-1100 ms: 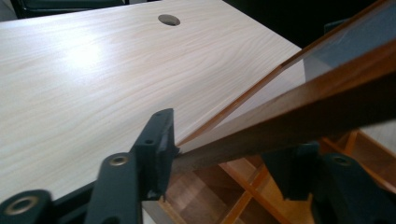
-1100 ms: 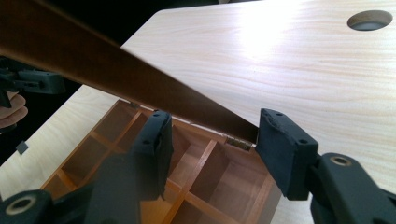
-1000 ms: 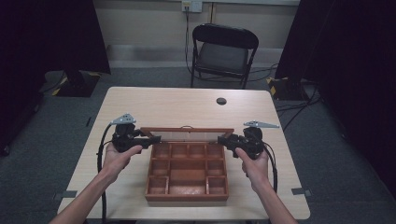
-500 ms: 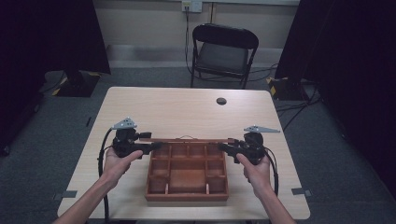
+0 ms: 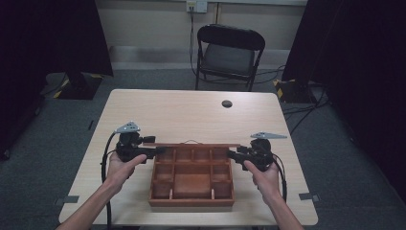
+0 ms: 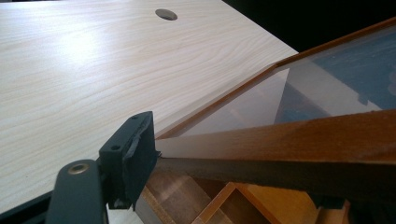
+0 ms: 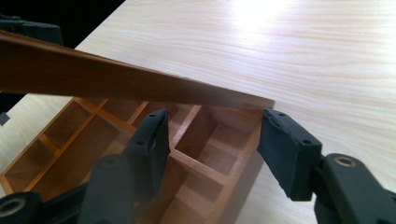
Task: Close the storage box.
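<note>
left gripper [image 5: 155, 152] at the left end of the one open lid [image 5: 191, 144], jaws just opened, pads not pressing it. one wooden box [image 5: 191, 201], mid-table near the front edge, ten compartments counted. right gripper [image 5: 231, 154] spread, astride the lid's right end.

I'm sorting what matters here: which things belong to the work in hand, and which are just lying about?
In the job:
- wooden box
- its lid
- left hand-held gripper
- right hand-held gripper

Lying about:
- folding chair
- cables on the floor
</note>
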